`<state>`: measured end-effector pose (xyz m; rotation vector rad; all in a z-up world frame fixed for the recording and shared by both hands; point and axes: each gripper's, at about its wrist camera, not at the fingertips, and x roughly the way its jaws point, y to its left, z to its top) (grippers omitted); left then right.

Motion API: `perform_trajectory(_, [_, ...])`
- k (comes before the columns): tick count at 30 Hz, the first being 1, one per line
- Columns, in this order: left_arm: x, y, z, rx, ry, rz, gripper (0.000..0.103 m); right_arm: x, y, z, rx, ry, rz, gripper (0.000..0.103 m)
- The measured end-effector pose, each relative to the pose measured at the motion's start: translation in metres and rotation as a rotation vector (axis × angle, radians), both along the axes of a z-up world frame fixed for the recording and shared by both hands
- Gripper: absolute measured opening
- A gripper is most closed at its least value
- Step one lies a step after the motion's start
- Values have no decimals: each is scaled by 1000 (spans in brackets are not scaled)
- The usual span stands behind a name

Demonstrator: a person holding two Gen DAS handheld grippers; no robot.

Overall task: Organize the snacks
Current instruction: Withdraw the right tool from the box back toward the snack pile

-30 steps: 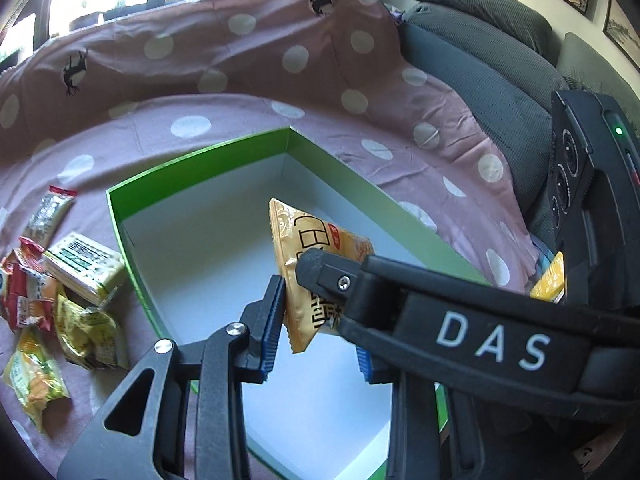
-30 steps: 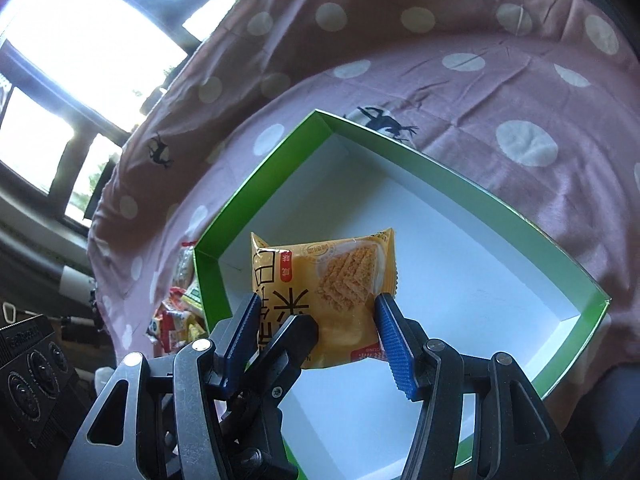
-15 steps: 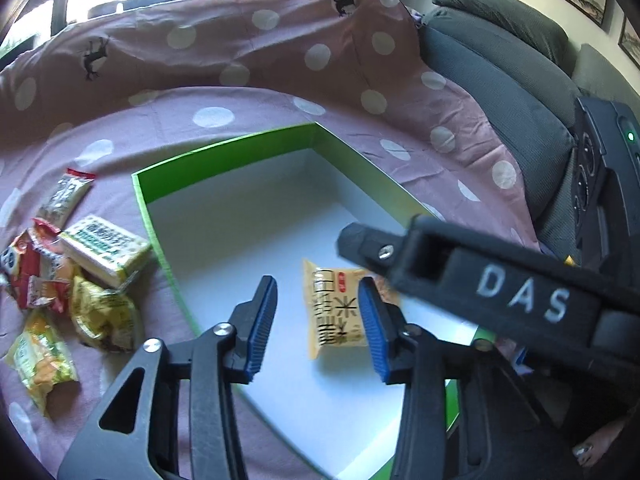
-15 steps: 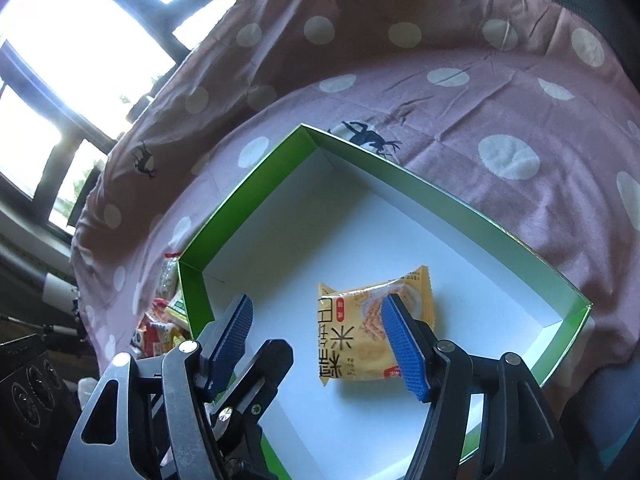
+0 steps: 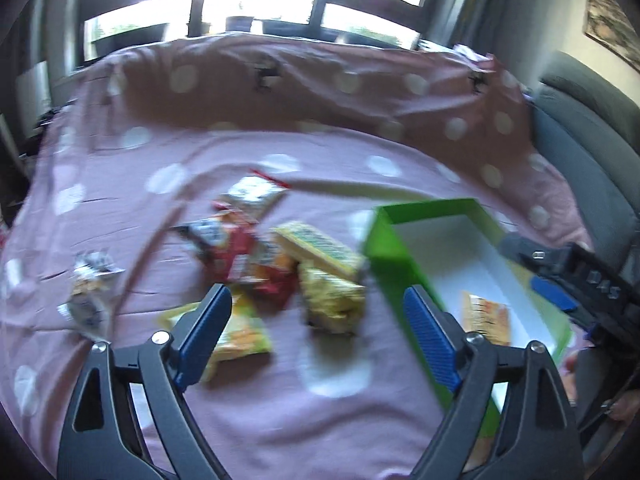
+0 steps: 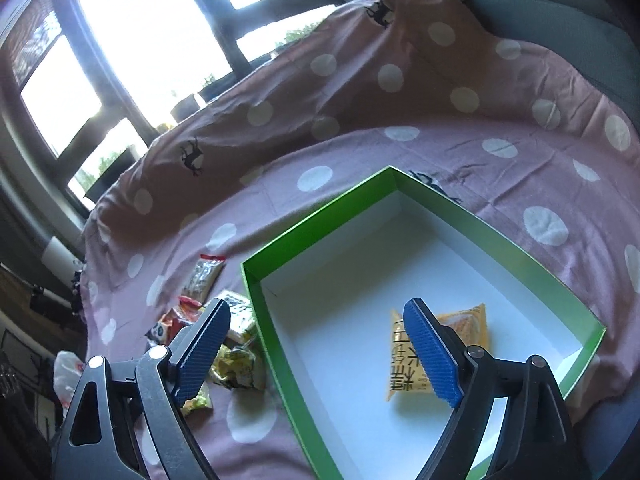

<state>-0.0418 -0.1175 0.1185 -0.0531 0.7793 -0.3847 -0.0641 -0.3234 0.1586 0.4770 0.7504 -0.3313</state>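
An orange snack packet (image 6: 468, 326) lies flat on the white floor of the green-rimmed box (image 6: 320, 226), held by nothing. My right gripper (image 6: 316, 312) hovers above the box's near side, its jaws opening wide with nothing between the pads. The left wrist view is blurred. There my left gripper (image 5: 316, 300) hangs over a loose pile of snacks on the pink cloth, jaws also opening and empty. Below it lie a yellow-green packet (image 5: 332, 300), a cream bar pack (image 5: 316, 248) and red packets (image 5: 236, 252). The box (image 5: 400, 264) is to the right.
A pink dotted cloth (image 5: 280, 412) covers the surface. More packets lie around: an orange-yellow one (image 5: 240, 332), a silver one (image 5: 90, 292), a white one (image 5: 256, 194). A grey sofa (image 5: 592, 152) stands at the right and windows (image 6: 160, 40) behind.
Both grippers let go of the orange packet, which dropped onto the box floor. The left gripper swung left over the snack pile. The right one drew back and up, jaws widening.
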Motion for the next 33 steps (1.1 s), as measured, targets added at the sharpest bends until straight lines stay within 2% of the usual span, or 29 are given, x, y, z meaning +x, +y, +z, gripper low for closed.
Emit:
perform_trajectory(7, [18, 61, -30, -30, 89, 203, 89, 23, 44, -9, -41, 28, 140, 90])
perform_trajectory(12, [28, 86, -45, 8, 123, 287, 89, 36, 68, -25, -44, 59, 193, 90])
perform_trajectory(16, [33, 98, -48, 14, 145, 321, 89, 46, 84, -35, -88, 92, 185, 90])
perform_trajectory(21, [37, 110, -47, 21, 149, 364, 89, 50, 97, -43, -54, 94, 216, 90])
perform_trajectory(33, [36, 108, -48, 47, 153, 346, 89, 55, 100, -54, -72, 143, 177, 90])
